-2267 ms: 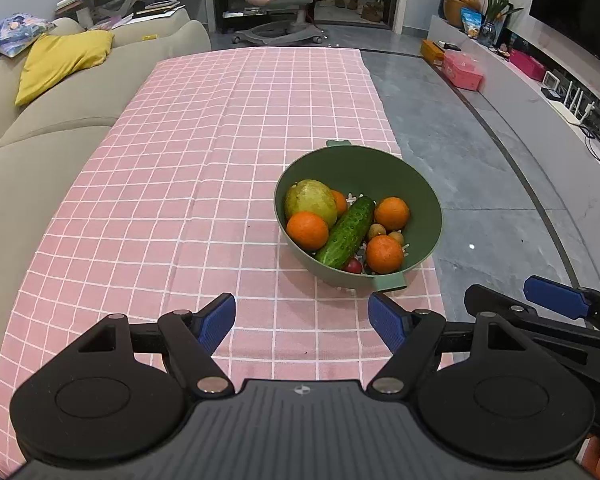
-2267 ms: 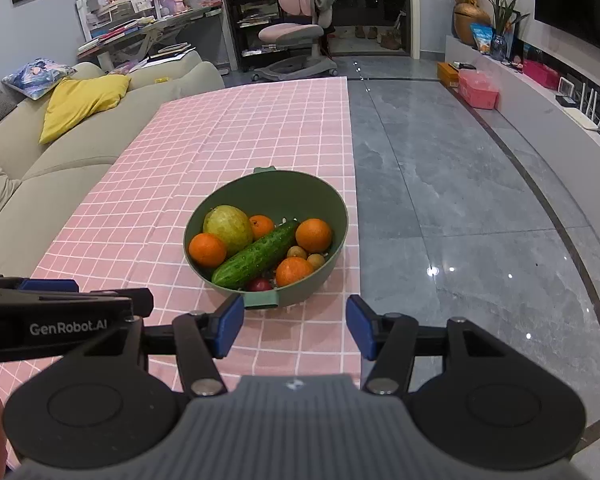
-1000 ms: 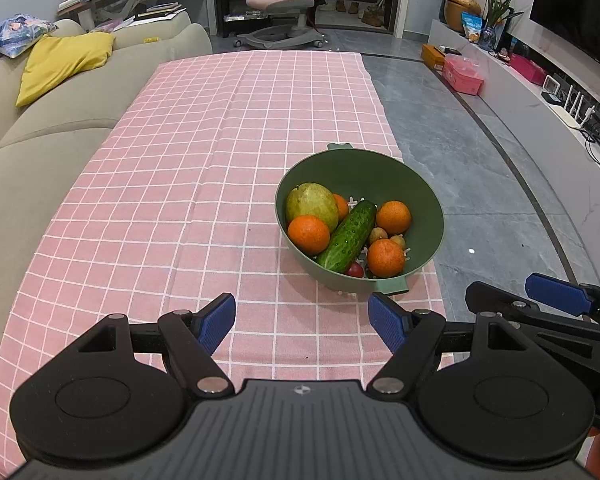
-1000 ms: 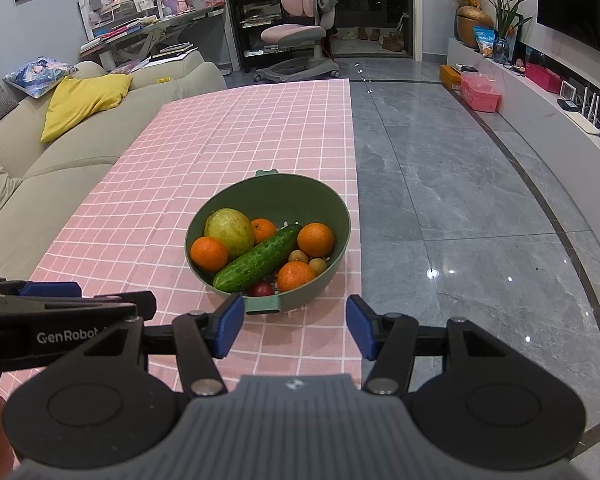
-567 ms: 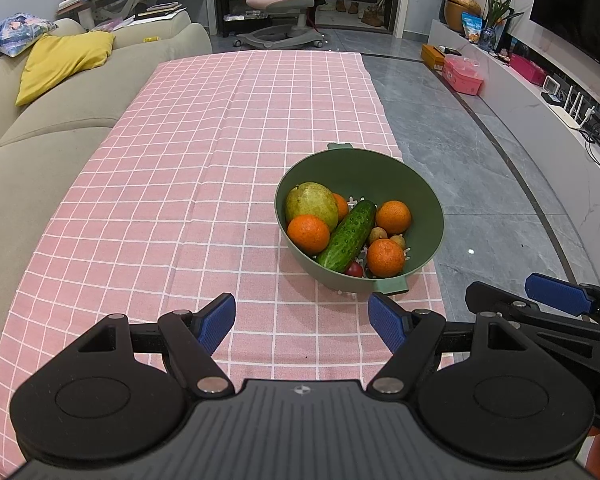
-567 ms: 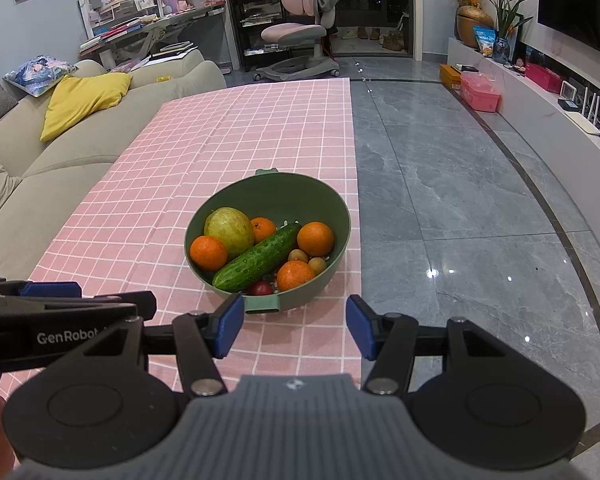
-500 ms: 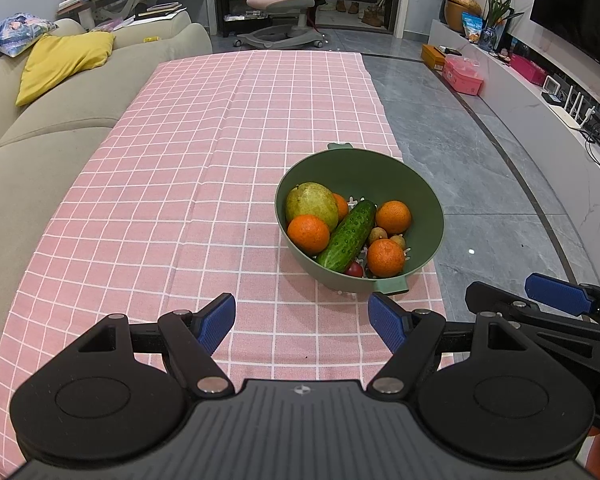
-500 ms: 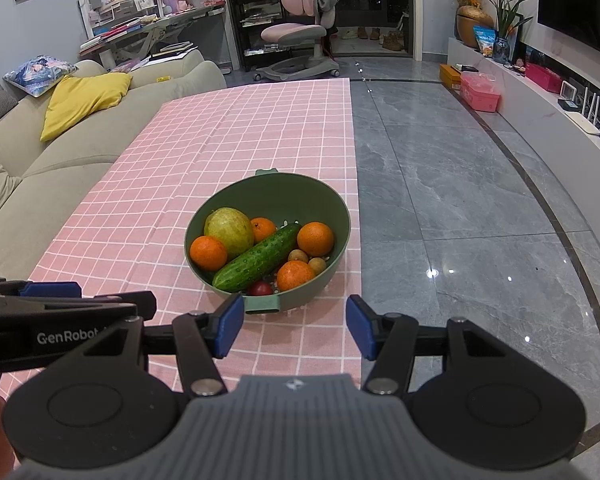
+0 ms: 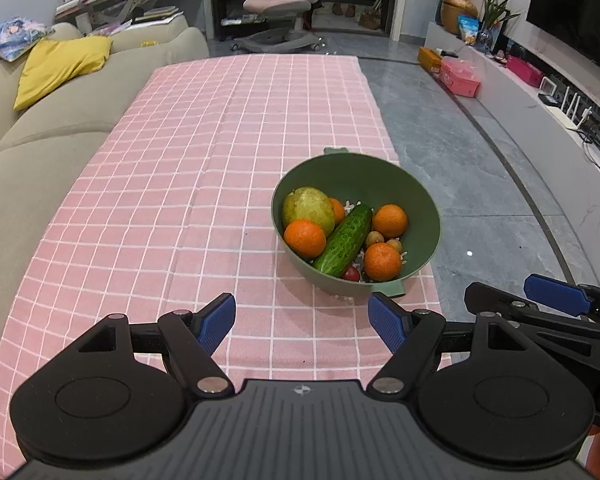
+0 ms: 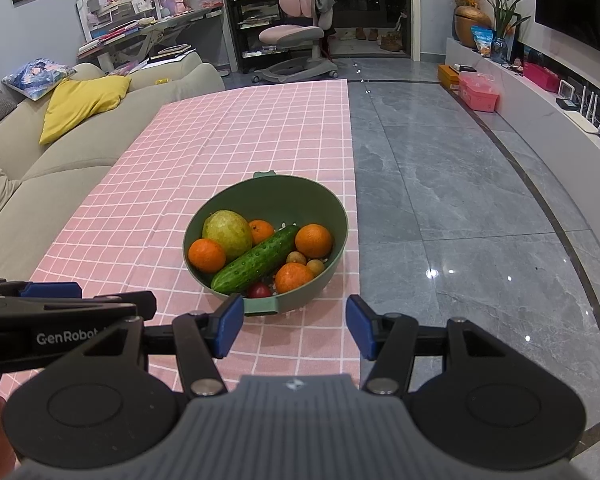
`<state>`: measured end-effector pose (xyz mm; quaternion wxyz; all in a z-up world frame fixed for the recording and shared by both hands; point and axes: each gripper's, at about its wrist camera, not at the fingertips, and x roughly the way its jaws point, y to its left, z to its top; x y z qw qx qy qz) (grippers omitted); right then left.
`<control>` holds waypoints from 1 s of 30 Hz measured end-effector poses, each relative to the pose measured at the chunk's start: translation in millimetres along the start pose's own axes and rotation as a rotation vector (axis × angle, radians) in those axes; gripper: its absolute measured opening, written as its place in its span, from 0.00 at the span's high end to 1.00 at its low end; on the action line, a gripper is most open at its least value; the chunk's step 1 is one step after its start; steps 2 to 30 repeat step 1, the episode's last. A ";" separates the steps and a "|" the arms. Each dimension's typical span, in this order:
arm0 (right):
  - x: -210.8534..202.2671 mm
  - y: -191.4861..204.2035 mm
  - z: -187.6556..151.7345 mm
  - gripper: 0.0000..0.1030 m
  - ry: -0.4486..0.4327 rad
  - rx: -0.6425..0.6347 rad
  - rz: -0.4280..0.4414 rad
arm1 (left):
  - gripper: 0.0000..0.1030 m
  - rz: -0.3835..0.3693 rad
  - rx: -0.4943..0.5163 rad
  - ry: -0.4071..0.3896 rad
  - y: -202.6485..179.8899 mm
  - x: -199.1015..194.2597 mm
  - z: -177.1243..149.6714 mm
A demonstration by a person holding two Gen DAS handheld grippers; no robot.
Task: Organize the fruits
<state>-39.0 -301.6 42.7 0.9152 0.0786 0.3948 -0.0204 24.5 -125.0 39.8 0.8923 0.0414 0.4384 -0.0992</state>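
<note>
A green bowl (image 9: 416, 196) (image 10: 324, 196) stands near the right edge of the pink checked tablecloth (image 9: 204, 184) (image 10: 204, 152). In it lie a cucumber (image 9: 343, 241) (image 10: 256, 260), a yellow-green guava (image 9: 307, 208) (image 10: 227, 229), several oranges (image 9: 304, 239) (image 10: 207, 255), small brown fruits (image 9: 373, 237) and a red one (image 10: 259, 290). My left gripper (image 9: 302, 322) hovers open in front of the bowl, nothing between its blue pads. My right gripper (image 10: 295, 326) stands open just short of the bowl's near handle, also empty.
A beige sofa (image 9: 32, 148) with a yellow cushion (image 9: 60, 66) runs along the table's left side. Grey tiled floor (image 10: 460, 200) drops off right of the table edge. A pink chair (image 10: 296, 36) and a desk stand far behind. Each gripper shows at the other view's edge.
</note>
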 end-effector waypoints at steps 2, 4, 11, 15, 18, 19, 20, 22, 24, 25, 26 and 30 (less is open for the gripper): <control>-0.4 0.2 0.0 0.48 -0.001 0.001 -0.001 | 0.14 -0.005 0.001 -0.006 0.2 -0.9 0.1; -0.4 0.2 0.0 0.48 -0.001 0.001 -0.001 | 0.14 -0.005 0.001 -0.006 0.2 -0.9 0.1; -0.4 0.2 0.0 0.48 -0.001 0.001 -0.001 | 0.14 -0.005 0.001 -0.006 0.2 -0.9 0.1; -0.4 0.2 0.0 0.48 -0.001 0.001 -0.001 | 0.14 -0.005 0.001 -0.006 0.2 -0.9 0.1; -0.4 0.2 0.0 0.48 -0.001 0.001 -0.001 | 0.14 -0.005 0.001 -0.006 0.2 -0.9 0.1; -0.4 0.2 0.0 0.48 -0.001 0.001 -0.001 | 0.14 -0.005 0.001 -0.006 0.2 -0.9 0.1; -0.4 0.2 0.0 0.48 -0.001 0.001 -0.001 | 0.14 -0.005 0.001 -0.006 0.2 -0.9 0.1; -0.4 0.2 0.0 0.48 -0.001 0.001 -0.001 | 0.14 -0.005 0.001 -0.006 0.2 -0.9 0.1; -0.4 0.2 0.0 0.48 -0.001 0.001 -0.001 | 0.14 -0.005 0.001 -0.006 0.2 -0.9 0.1; -0.4 0.2 0.0 0.48 -0.001 0.001 -0.001 | 0.14 -0.005 0.001 -0.006 0.2 -0.9 0.1; -0.4 0.2 0.0 0.48 -0.001 0.001 -0.001 | 0.14 -0.005 0.001 -0.006 0.2 -0.9 0.1; -0.4 0.2 0.0 0.48 -0.001 0.001 -0.001 | 0.14 -0.005 0.001 -0.006 0.2 -0.9 0.1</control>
